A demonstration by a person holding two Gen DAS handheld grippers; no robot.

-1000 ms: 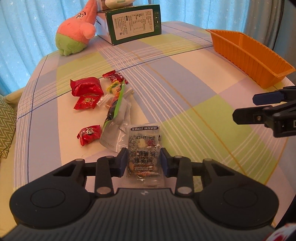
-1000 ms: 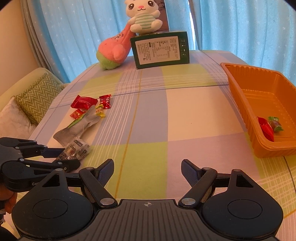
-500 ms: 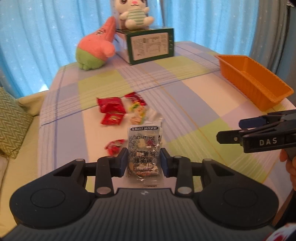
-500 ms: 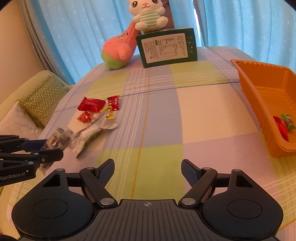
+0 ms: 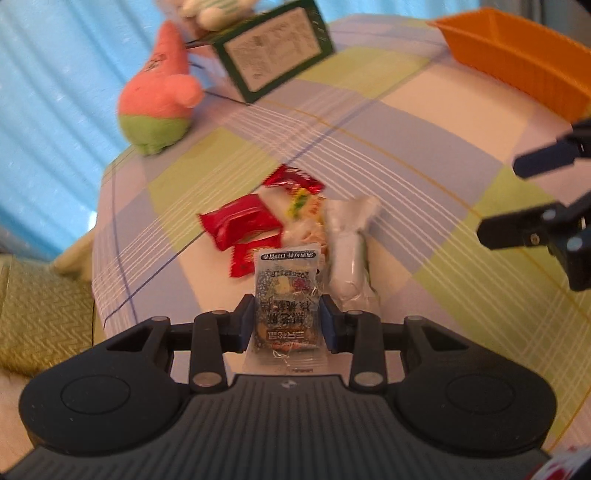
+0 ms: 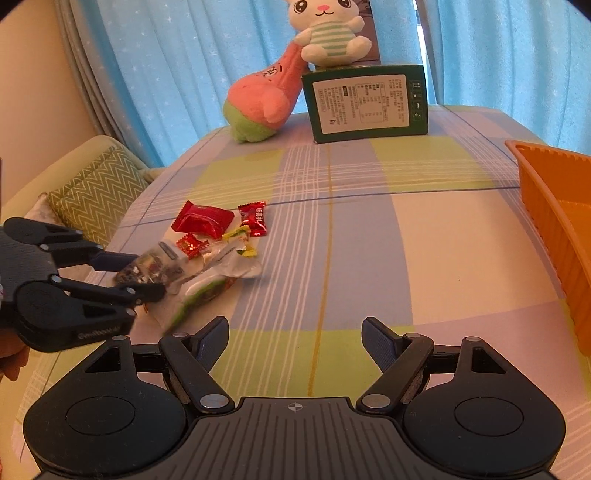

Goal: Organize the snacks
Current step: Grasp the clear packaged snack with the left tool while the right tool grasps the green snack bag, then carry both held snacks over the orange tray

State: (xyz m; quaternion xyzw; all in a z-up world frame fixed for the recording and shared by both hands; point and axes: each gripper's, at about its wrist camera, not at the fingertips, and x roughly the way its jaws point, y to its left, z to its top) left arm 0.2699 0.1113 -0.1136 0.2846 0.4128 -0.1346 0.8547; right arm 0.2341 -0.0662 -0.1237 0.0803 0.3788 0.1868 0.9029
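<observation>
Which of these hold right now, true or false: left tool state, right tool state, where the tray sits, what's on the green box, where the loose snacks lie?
1. The left tool is shut on the clear snack packet. True.
2. The right tool grips a red candy. False: it is open and holds nothing.
3. The orange tray sits at the right side of the table in the right wrist view. True.
4. The pink plush sits on top of the green box. False: the white bunny plush sits there; the pink one lies beside it.
5. The red wrappers lie inside the tray. False: they lie on the tablecloth.
</observation>
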